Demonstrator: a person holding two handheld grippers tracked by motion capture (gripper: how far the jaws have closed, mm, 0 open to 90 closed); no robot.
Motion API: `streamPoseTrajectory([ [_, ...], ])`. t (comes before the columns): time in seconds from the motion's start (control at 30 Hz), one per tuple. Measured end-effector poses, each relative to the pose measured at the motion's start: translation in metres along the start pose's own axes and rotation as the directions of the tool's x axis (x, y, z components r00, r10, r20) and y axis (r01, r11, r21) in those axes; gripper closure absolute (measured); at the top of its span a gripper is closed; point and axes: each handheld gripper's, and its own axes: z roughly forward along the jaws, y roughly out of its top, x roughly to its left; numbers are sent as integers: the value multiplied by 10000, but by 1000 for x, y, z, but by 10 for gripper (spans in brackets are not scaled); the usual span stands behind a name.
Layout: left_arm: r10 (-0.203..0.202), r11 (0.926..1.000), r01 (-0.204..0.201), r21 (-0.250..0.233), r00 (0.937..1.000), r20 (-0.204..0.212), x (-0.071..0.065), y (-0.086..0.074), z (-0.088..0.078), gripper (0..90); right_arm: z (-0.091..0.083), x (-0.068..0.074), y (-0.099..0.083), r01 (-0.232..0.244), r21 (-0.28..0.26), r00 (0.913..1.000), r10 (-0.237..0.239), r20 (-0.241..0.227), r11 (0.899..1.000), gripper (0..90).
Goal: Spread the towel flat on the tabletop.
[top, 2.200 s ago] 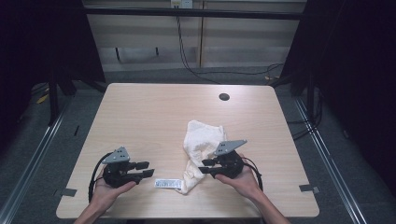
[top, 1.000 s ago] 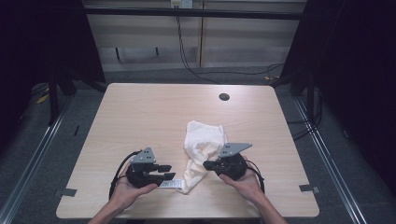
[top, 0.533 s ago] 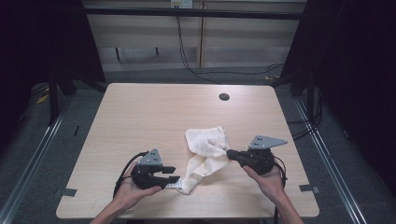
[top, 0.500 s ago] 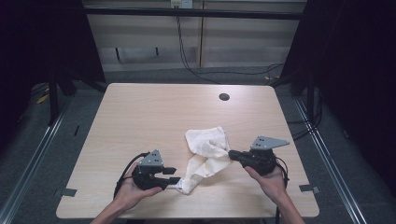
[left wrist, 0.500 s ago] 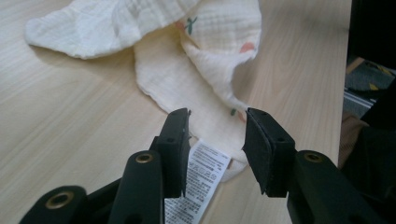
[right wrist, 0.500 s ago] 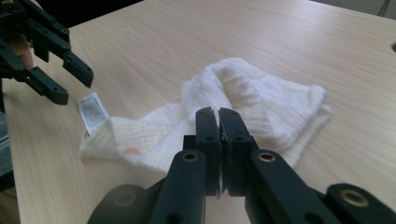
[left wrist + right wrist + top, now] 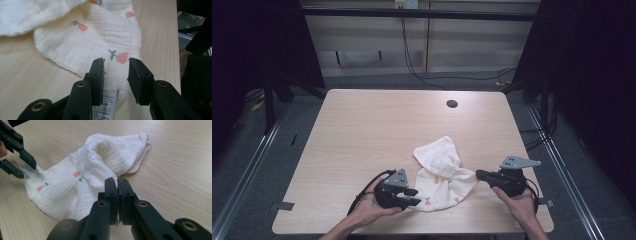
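A white crinkled cloth (image 7: 439,170) with small pink flower prints lies rumpled on the wooden table (image 7: 372,130), near the front edge. My right gripper (image 7: 478,174) is shut on its right edge, and the fabric stretches toward those jaws (image 7: 117,180). My left gripper (image 7: 414,196) sits low at the cloth's front left corner. Its jaws have just been closing and stand apart (image 7: 116,62) around the cloth (image 7: 95,40) and its sewn-in label (image 7: 107,100), with the pads not pressing. In the right gripper view the left gripper (image 7: 27,168) is at the far left by the label.
A round black cable hole (image 7: 452,104) sits near the table's far edge. The front edge runs just under both hands. Dark frame posts and cables lie on the floor beyond and beside the table.
My right gripper has moved right, pulling the cloth out into a stretched band. My left gripper has moved right and lower, up to the cloth's label corner.
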Motion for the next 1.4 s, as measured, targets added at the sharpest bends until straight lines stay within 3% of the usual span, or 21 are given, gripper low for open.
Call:
streamPoseTrajectory([
  [0.2,157,9999,-157,12,9996,241,-2,-4,6,644,6,-1,-1,15,166,10000,-15,-1,9999,869],
  [0.3,392,9990,-395,191,9991,183,-3,-5,7,634,6,0,-1,27,157,10000,-27,-29,9999,868],
  [0.33,321,9995,-320,59,9993,-208,-4,-6,7,627,6,0,-1,27,122,10000,-27,-34,9999,868],
  [0.37,321,9995,-320,59,9993,-208,-4,-6,7,623,6,0,-1,27,122,10000,-27,-34,9999,868],
  [0.4,218,9997,-219,-68,9996,-177,-4,-7,6,623,6,0,-1,9,112,10000,-8,-24,9999,867],
  [0.67,503,9987,-503,5,9985,219,-9,-10,6,594,6,0,-2,-1,85,10000,1,-37,10000,867],
  [0.87,798,9968,-798,13,9968,25,-13,-8,12,590,7,-1,-2,14,109,10000,-13,-45,9999,866],
  [1.0,1014,9948,-1018,-65,9939,-425,-17,-11,12,632,5,-1,-2,8,60,10000,-7,-75,10000,866],
  [1.07,805,9967,-811,-46,9941,-724,-19,-11,12,729,6,-1,-2,-46,87,10000,46,-52,10000,865],
  [1.1,807,9964,-822,-188,9942,-705,-20,-11,13,757,6,0,-2,-103,61,9999,104,-121,9999,865],
  [1.13,958,9953,-965,-62,9928,-716,-22,-10,13,757,6,0,-2,-103,61,9999,104,-121,9999,865],
  [1.23,882,9959,-873,225,9951,-449,-19,-7,12,850,7,2,-2,-7,81,9998,9,-175,10000,866],
  [1.3,506,9983,-499,295,9984,-259,-14,-6,9,863,6,2,-1,-39,71,9998,40,-189,10000,868],
  [1.33,70,9999,-70,-97,10000,-45,-9,-8,4,866,5,0,1,-199,-58,9995,197,-241,9998,868],
  [1.4,-98,9997,98,-227,10000,1,-6,-7,-1,867,3,-1,2,-298,-157,9992,293,-290,9994,869],
])
